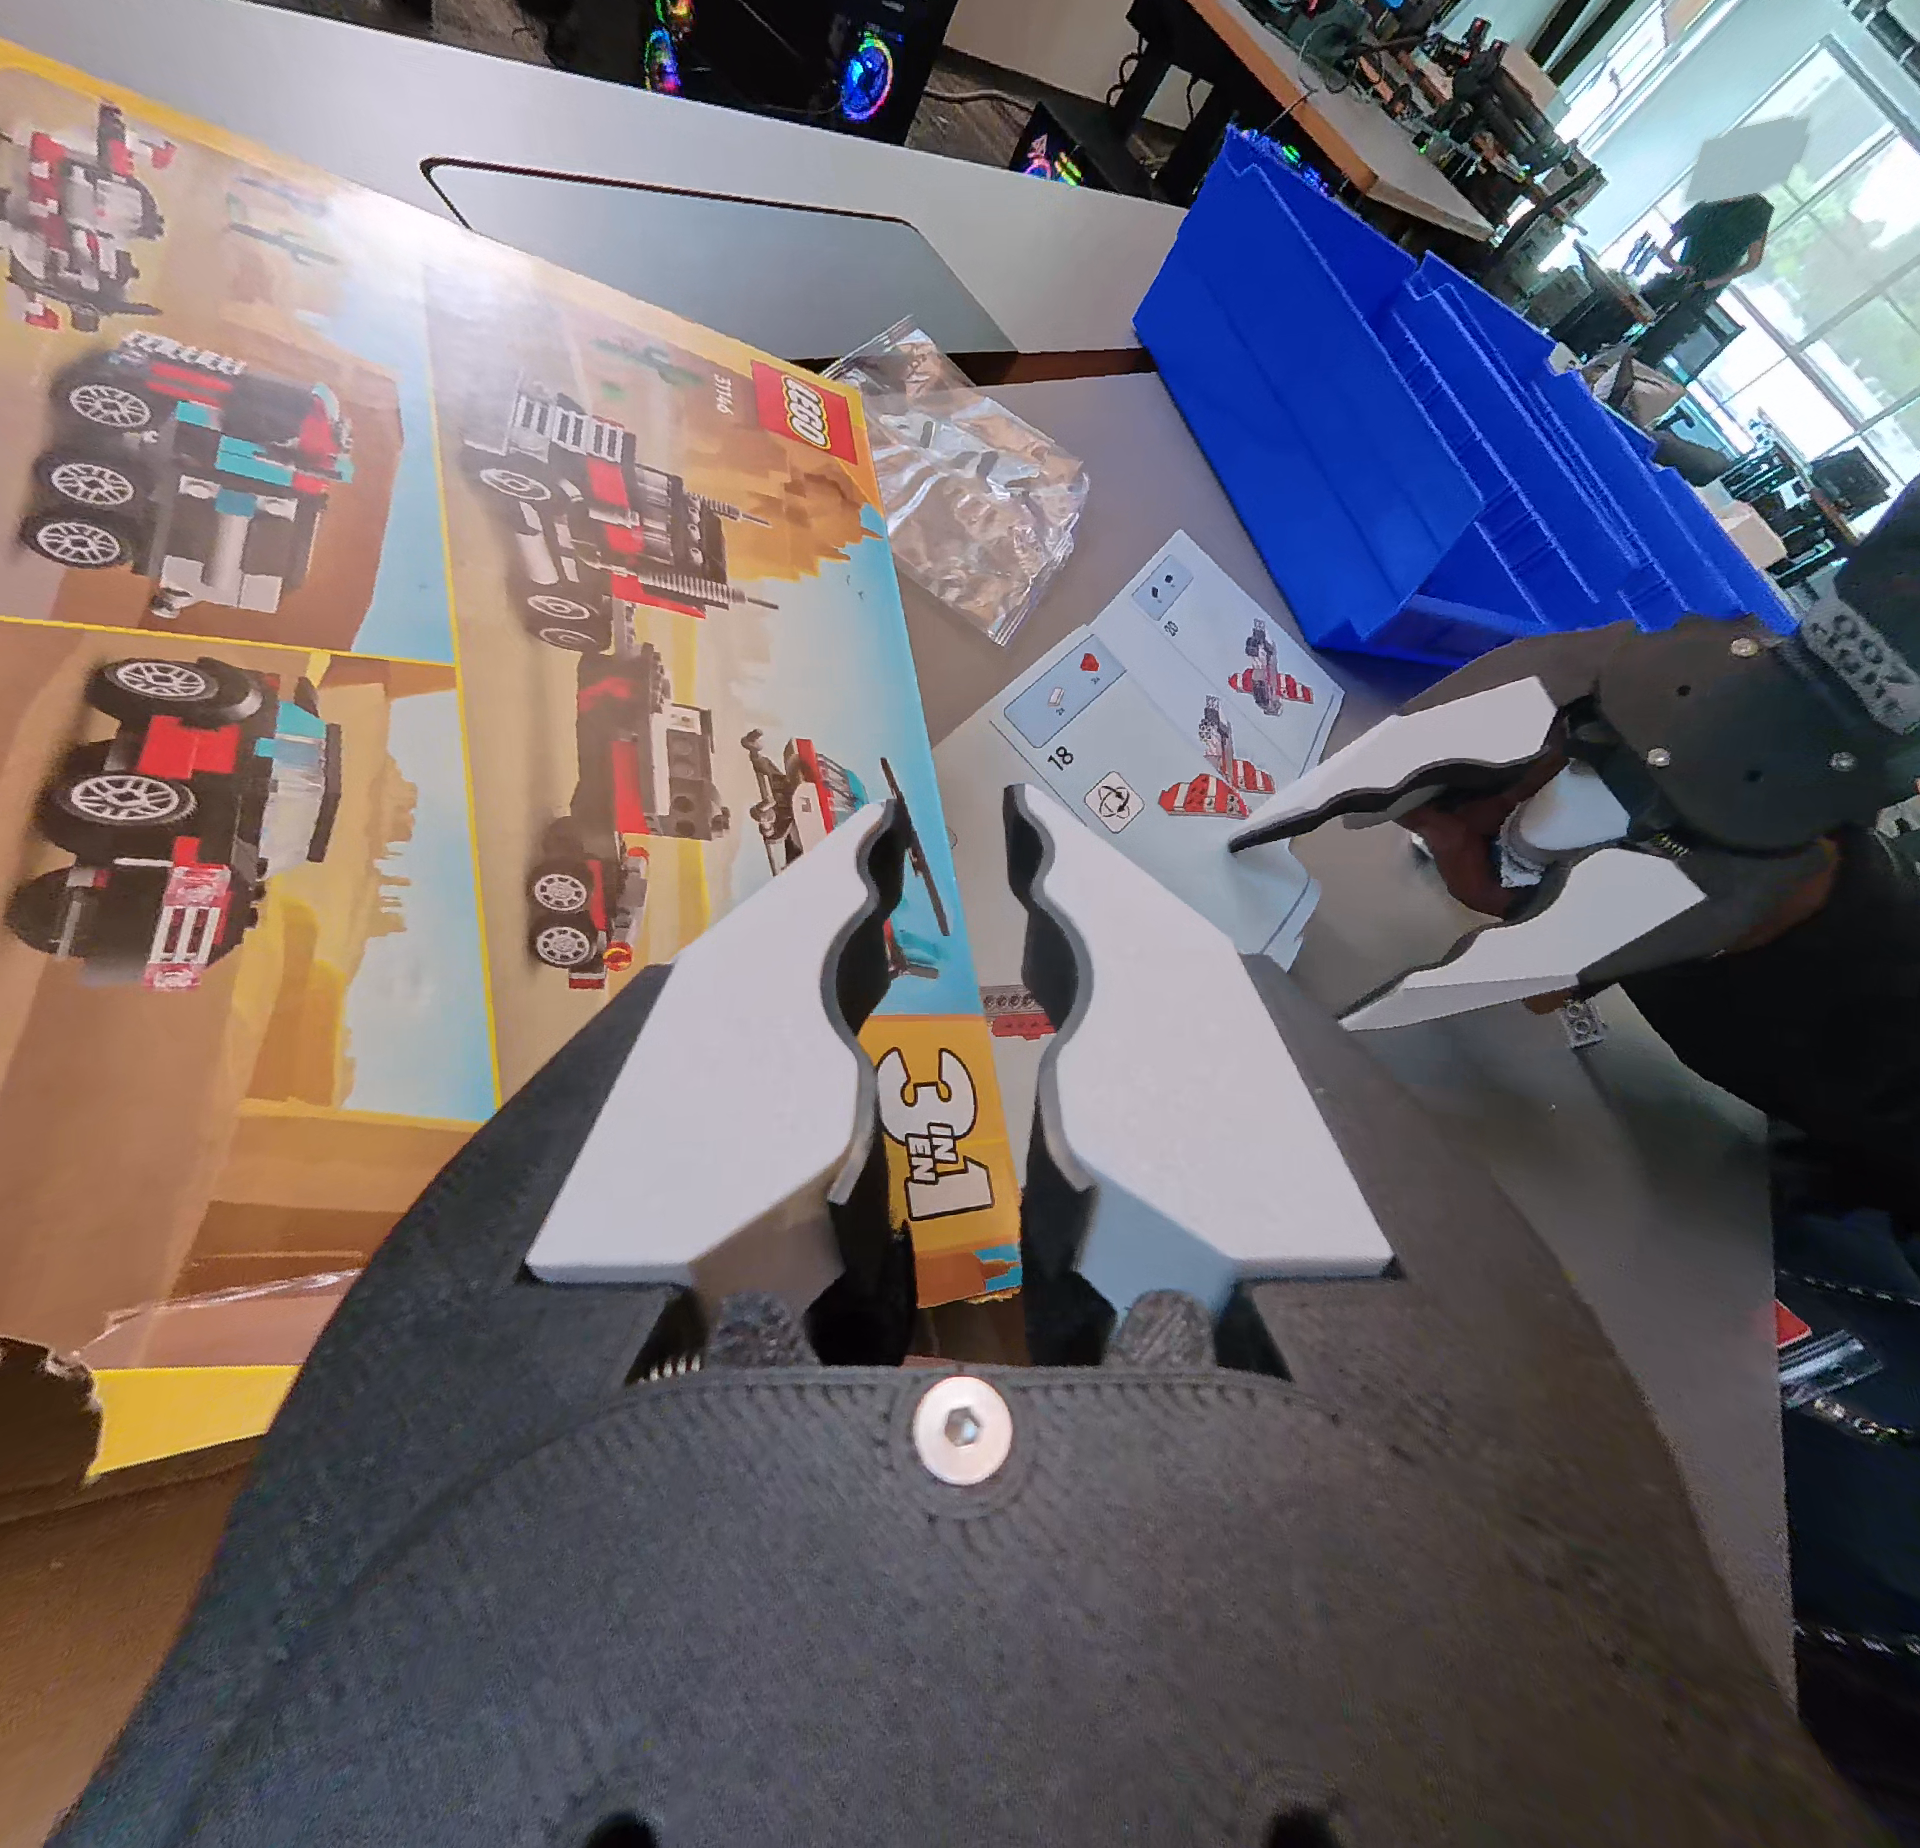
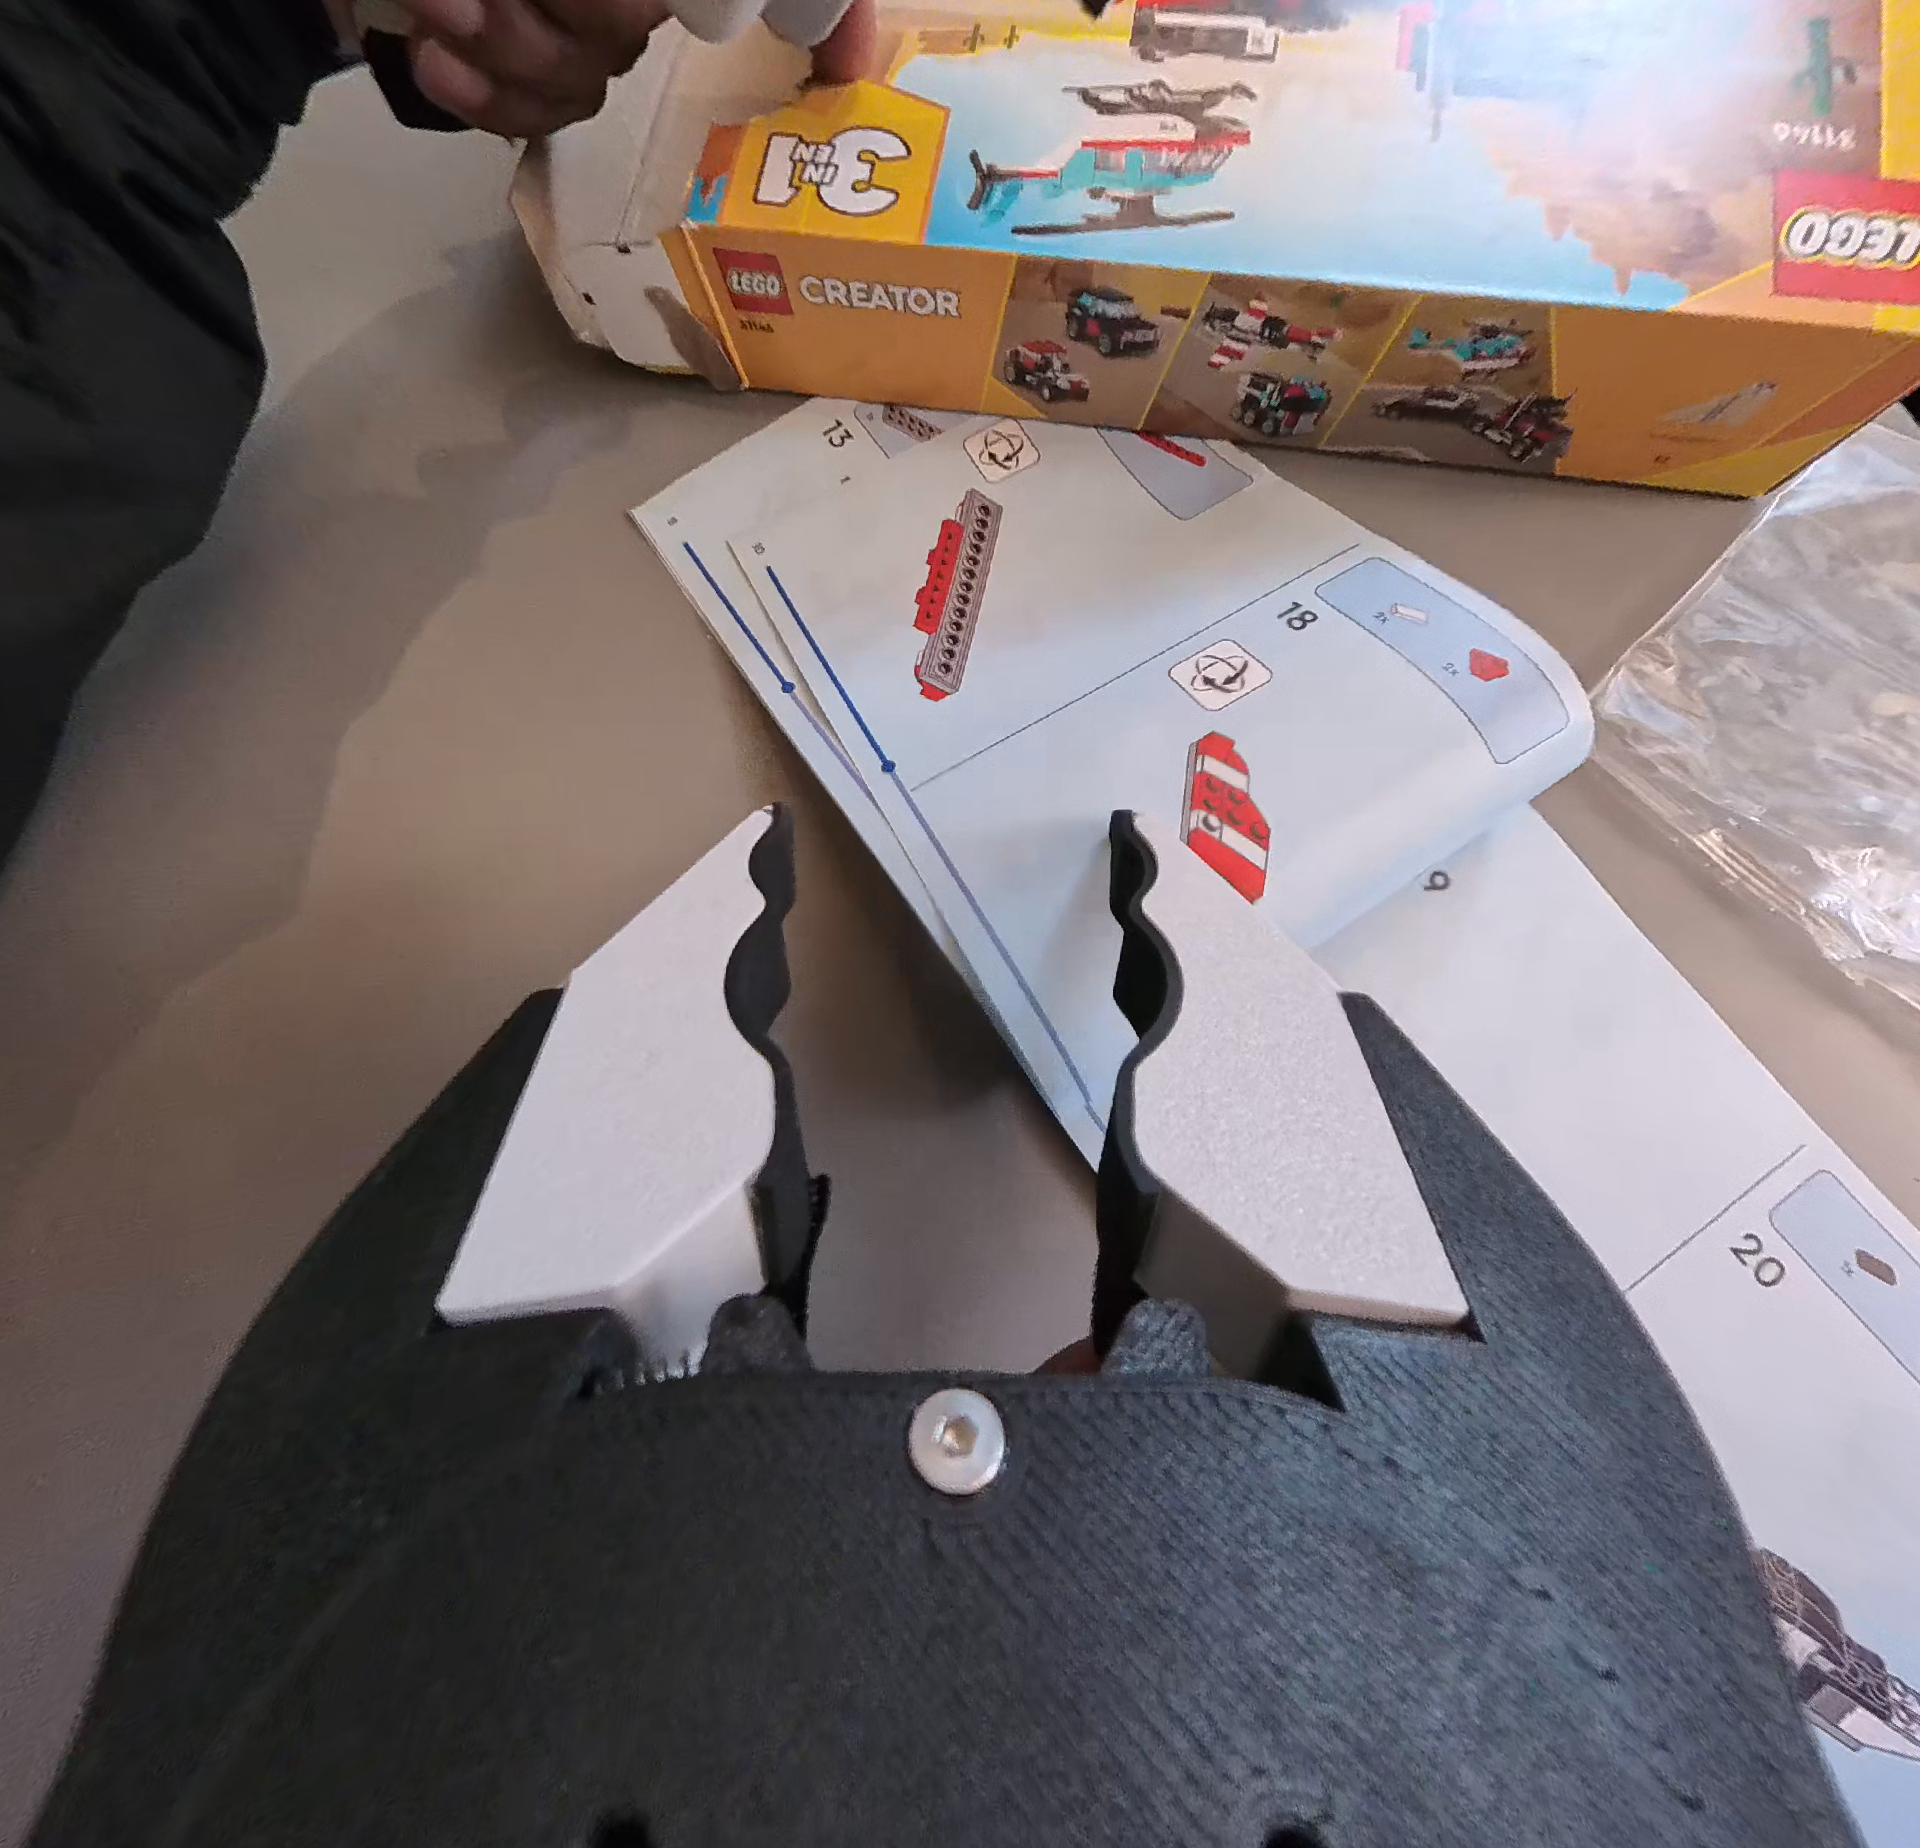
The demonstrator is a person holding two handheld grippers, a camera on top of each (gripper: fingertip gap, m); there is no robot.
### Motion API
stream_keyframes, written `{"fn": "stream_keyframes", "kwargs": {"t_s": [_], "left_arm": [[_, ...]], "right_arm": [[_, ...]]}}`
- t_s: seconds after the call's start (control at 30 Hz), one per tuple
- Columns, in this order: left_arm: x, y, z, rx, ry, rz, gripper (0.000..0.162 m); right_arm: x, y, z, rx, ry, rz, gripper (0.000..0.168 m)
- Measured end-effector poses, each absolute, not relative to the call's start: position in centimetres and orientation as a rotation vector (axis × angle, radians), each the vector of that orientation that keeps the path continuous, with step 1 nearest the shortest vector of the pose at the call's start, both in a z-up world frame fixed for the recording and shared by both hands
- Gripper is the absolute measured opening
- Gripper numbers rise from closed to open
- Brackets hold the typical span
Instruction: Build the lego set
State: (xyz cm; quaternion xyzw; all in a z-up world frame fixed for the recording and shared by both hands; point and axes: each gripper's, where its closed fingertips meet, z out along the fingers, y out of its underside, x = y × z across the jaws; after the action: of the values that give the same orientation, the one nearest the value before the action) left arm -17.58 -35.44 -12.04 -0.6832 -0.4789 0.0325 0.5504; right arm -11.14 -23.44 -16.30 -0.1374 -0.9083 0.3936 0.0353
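The yellow Lego box (image 1: 416, 551) lies flat on the grey table (image 1: 727, 260); in the right wrist view the box (image 2: 1247, 344) shows its front side and open left flap. The instruction booklet (image 1: 1164, 718) lies open beside it, also in the right wrist view (image 2: 1143, 707). My left gripper (image 1: 951, 806) is open with a narrow gap and empty, above the box's near corner. My right gripper (image 2: 948, 819) is open and empty, low over the booklet's edge; it also shows in the left wrist view (image 1: 1294, 931). A small grey brick (image 1: 1584, 1024) lies under it.
A crumpled clear plastic bag (image 1: 966, 489) lies past the booklet, also in the right wrist view (image 2: 1787, 738). Blue bins (image 1: 1455, 468) stand at the right. A hand (image 2: 520, 32) holds the left gripper at the box's flap. Desks and computers fill the background. Left tips to right tips: about 15 cm.
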Motion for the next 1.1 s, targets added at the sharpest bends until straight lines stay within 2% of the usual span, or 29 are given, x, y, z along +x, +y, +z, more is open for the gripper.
{"fn": "stream_keyframes", "kwargs": {"t_s": [0.2,0.4,0.87,1.0,1.1], "left_arm": [[-17.4,-34.3,-10.2,-1.608,-1.021,0.113,0.02],[-17.2,-32.0,-8.2,-1.621,-0.894,0.136,0.022],[-16.6,-21.2,-6.0,-1.715,-0.675,0.191,0.037],[-14.2,-17.3,-7.1,-1.648,-0.671,0.163,0.037],[-11.6,-14.6,-9.0,-1.639,-0.681,0.127,0.037]], "right_arm": [[-9.6,-21.4,-12.0,-0.472,-2.694,1.48,0.061],[-7.8,-12.8,-9.1,-0.622,-2.512,1.66,0.059],[-5.4,12.0,-13.3,-1.051,-2.235,1.449,0.058],[-4.5,15.6,-15.5,-1.136,-2.205,1.49,0.056],[-4.3,16.3,-14.2,-1.136,-2.141,1.638,0.054]]}}
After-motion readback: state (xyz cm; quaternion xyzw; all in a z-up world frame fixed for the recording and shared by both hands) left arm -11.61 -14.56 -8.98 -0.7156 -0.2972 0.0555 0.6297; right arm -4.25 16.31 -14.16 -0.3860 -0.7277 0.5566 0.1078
